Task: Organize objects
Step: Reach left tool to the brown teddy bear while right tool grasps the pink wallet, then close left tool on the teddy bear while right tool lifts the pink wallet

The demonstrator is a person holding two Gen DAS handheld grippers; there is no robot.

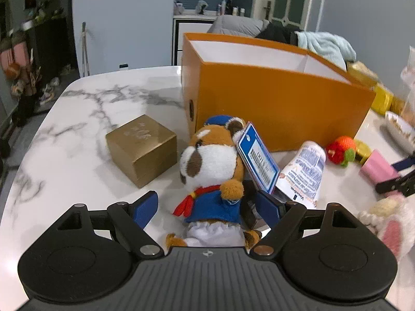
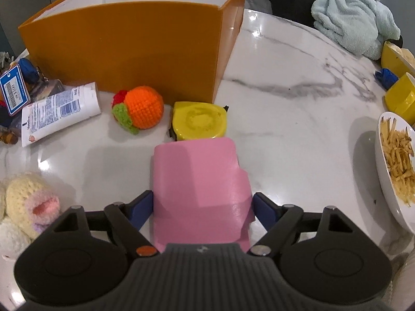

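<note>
Right tongs [image 2: 202,206] straddle the pink box [image 2: 199,181] on the table [image 2: 285,129]

Both views are evenly and brightly lit from overhead, and the glossy marble table [image 2: 285,83] throws back small white glare spots, strongest beside the orange box [image 2: 135,44]. Shadows are soft and short, pooling grey under the pink box [image 2: 199,186] and beside the bowl [image 2: 384,181]. Fisheye distortion bends straight edges and darkens the corners, the far room in the left view is dim and slightly soft, and near objects stay sharp.
</note>
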